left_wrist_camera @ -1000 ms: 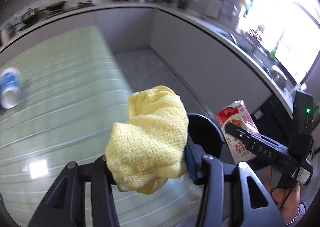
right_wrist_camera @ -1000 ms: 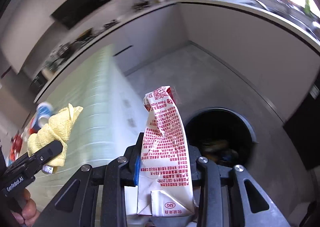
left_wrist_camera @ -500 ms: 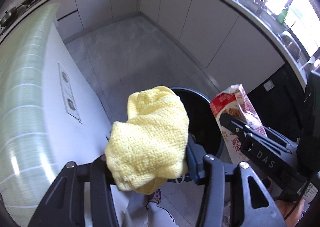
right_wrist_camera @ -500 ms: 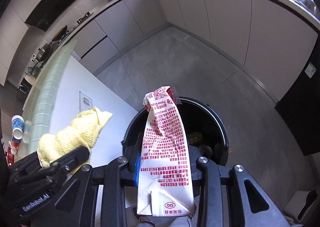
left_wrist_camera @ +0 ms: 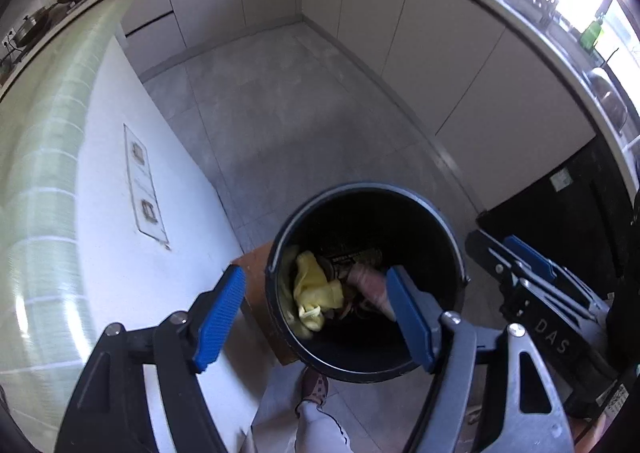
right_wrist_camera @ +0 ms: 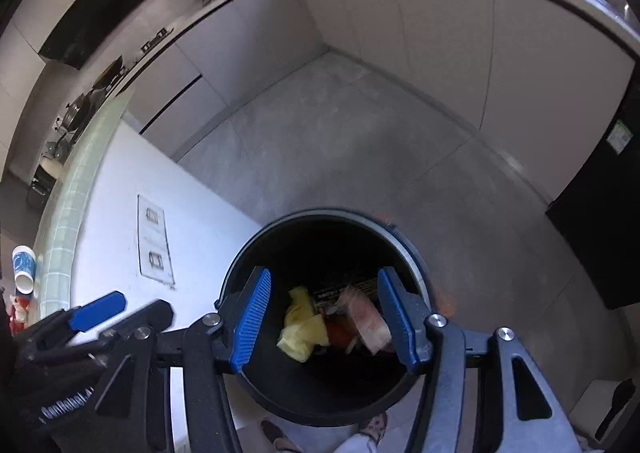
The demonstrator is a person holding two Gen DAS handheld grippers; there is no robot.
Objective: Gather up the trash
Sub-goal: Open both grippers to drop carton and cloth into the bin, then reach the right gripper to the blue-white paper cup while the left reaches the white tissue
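Note:
A black round trash bin [left_wrist_camera: 448, 229] stands on the grey floor below both grippers; it also shows in the right wrist view [right_wrist_camera: 412, 257]. Inside it lie a yellow knitted cloth [left_wrist_camera: 314, 289] [right_wrist_camera: 302, 329] and a red-and-white milk carton [left_wrist_camera: 370, 285] [right_wrist_camera: 366, 321], on top of other trash. My left gripper [left_wrist_camera: 316, 317] is open and empty above the bin's left rim. My right gripper [right_wrist_camera: 326, 317] is open and empty directly above the bin's mouth. The right gripper shows at the right of the left wrist view [left_wrist_camera: 536, 285].
A white counter side with a socket panel [right_wrist_camera: 154, 241] and a green-tiled top [left_wrist_camera: 44, 157] rises left of the bin. A paper cup [right_wrist_camera: 23, 269] stands on it. Grey cabinets [left_wrist_camera: 432, 41] line the far wall. The person's feet [left_wrist_camera: 314, 385] are beside the bin.
Both grippers opened. The yellow cloth dropped from the left gripper and the milk carton from the right gripper into the bin. Both grippers tilted down over the bin.

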